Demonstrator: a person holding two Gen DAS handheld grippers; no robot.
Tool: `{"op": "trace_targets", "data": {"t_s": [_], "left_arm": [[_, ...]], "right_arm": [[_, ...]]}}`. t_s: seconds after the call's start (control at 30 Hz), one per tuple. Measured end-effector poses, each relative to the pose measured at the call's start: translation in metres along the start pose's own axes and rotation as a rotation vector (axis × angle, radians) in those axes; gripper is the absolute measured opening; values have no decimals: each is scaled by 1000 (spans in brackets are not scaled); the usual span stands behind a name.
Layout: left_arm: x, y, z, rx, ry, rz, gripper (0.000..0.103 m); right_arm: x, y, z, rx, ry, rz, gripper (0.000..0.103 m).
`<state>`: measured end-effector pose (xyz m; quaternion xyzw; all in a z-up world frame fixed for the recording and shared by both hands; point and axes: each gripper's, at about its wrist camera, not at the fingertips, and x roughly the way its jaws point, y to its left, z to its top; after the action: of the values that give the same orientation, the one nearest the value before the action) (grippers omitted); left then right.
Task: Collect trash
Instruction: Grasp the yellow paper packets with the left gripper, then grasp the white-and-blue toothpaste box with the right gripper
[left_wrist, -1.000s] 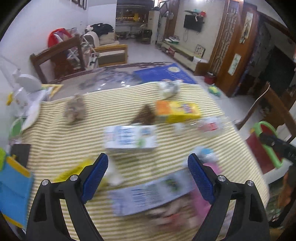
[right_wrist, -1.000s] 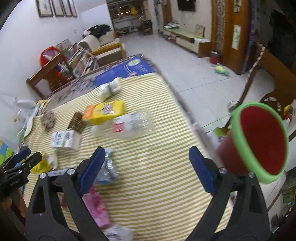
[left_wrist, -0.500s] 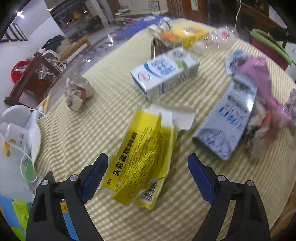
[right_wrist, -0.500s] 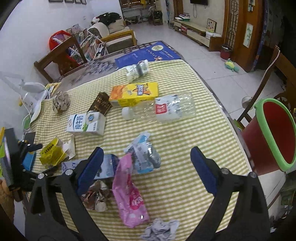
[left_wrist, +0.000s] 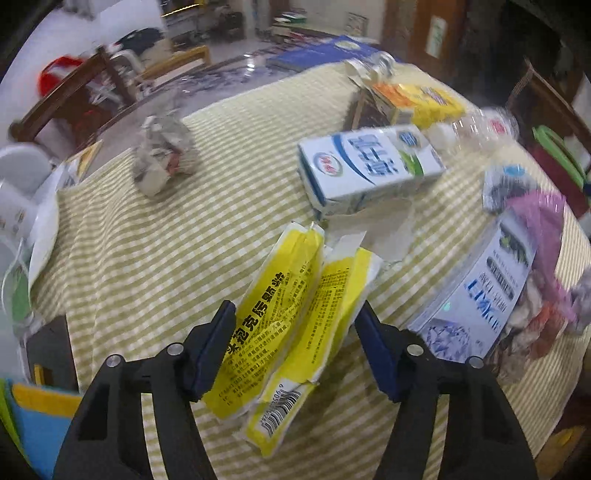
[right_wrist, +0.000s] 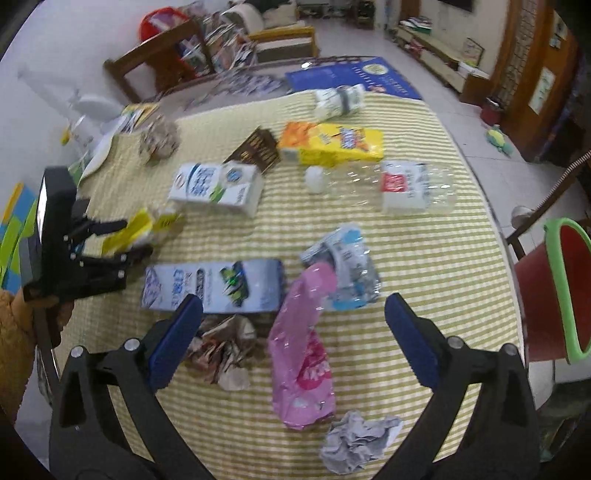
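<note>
**Left gripper on the yellow wrapper, right gripper wide above the litter**

On my left wrist feed, the left gripper (left_wrist: 295, 343) sits at the lower centre of the frame with its blue pads pressed against both sides of the yellow wrapper (left_wrist: 291, 314); the crumpled packet fills the gap between them and its barcode end hangs out toward the bottom of the frame. I read that as clamped on the wrapper. Above it, in the upper middle, lies the white-and-blue milk carton (left_wrist: 365, 170) on its side, and at the right edge a pale blue box (left_wrist: 476, 295) rests tilted against a pink bag (left_wrist: 543, 221). A crumpled paper ball (left_wrist: 162, 158) sits in the upper left on the checked tablecloth (left_wrist: 147, 258).

On my right wrist feed, the right gripper (right_wrist: 293, 332) has its jaws spread wide apart with nothing between the pads. Between and beyond them lie the pink bag (right_wrist: 303, 350) and a brown crumpled wad (right_wrist: 221, 347); a grey paper ball (right_wrist: 358, 443) is at the bottom centre. A clear plastic bottle (right_wrist: 399, 188) and an orange-yellow box (right_wrist: 332, 144) lie in the upper half. The red bin (right_wrist: 546, 295) with a green rim stands at the right edge, beside the table.
</note>
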<state>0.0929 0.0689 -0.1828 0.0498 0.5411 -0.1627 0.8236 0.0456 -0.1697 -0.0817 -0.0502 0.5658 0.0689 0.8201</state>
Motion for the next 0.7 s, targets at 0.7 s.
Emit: {"op": "trace_targets", "data": {"t_s": [0.7], "left_arm": [[-40, 16, -33, -453, -89, -88, 64]], "right_arm": [[95, 104, 19, -573, 273, 18, 98]]}}
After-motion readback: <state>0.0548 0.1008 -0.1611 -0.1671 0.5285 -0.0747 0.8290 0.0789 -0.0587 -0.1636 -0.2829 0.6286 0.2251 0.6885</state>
